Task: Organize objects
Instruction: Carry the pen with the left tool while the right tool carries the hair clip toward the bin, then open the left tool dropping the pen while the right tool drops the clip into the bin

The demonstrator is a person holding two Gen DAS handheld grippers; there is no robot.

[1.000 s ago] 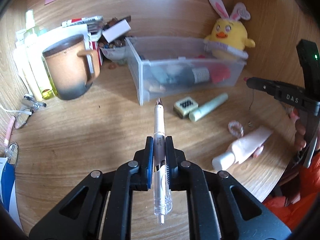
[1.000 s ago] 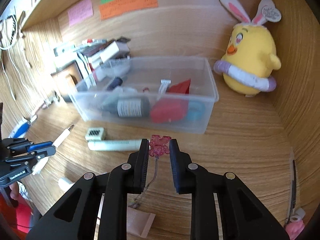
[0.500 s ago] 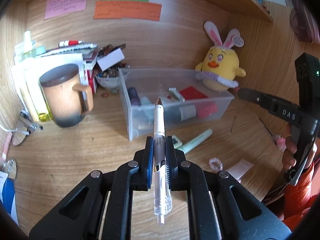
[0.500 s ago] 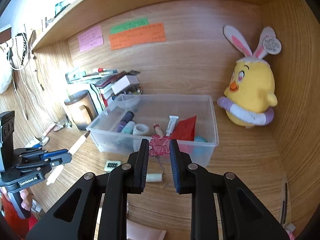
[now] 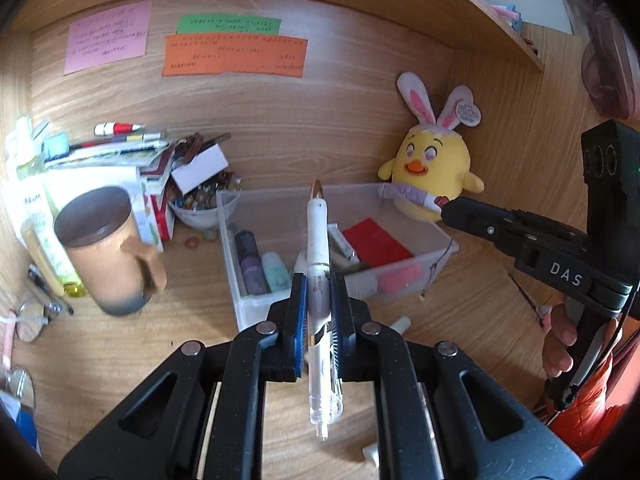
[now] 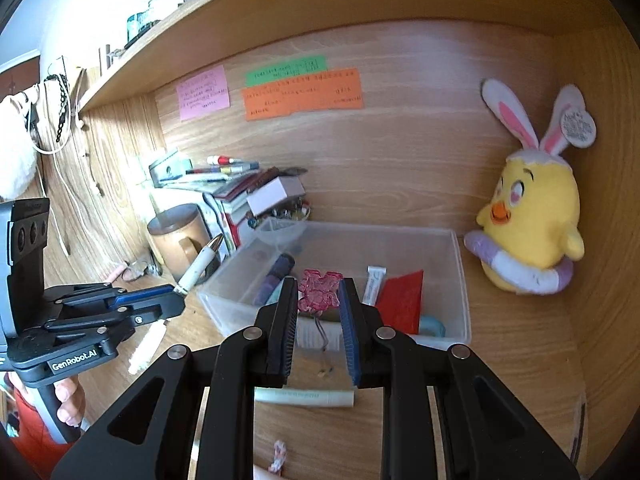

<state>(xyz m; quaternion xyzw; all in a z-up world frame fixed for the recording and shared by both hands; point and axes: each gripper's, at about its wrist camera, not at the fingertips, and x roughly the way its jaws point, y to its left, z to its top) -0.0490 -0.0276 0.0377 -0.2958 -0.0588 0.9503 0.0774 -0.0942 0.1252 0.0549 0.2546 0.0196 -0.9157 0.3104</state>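
— Left wrist view? Mounted behind the left gripper [image 5: 319, 312], looking forward and downward along its fingers, close above the wooden desk [image 5: 120, 344]; faces the back wall and the clear plastic bin [image 5: 256, 300].

— Right wrist view? Mounted behind the right gripper [image 6: 319, 312], also angled down, near the same bin [image 6: 460, 280], set further right.

— Shared ground? Bin, yellow chick plush [image 5: 430, 172] [image 6: 528, 216], orange note [image 5: 236, 54] [image 6: 302, 94], brown mug [image 5: 108, 248] [image 6: 180, 236]. Each view catches the other gripper at its edge.
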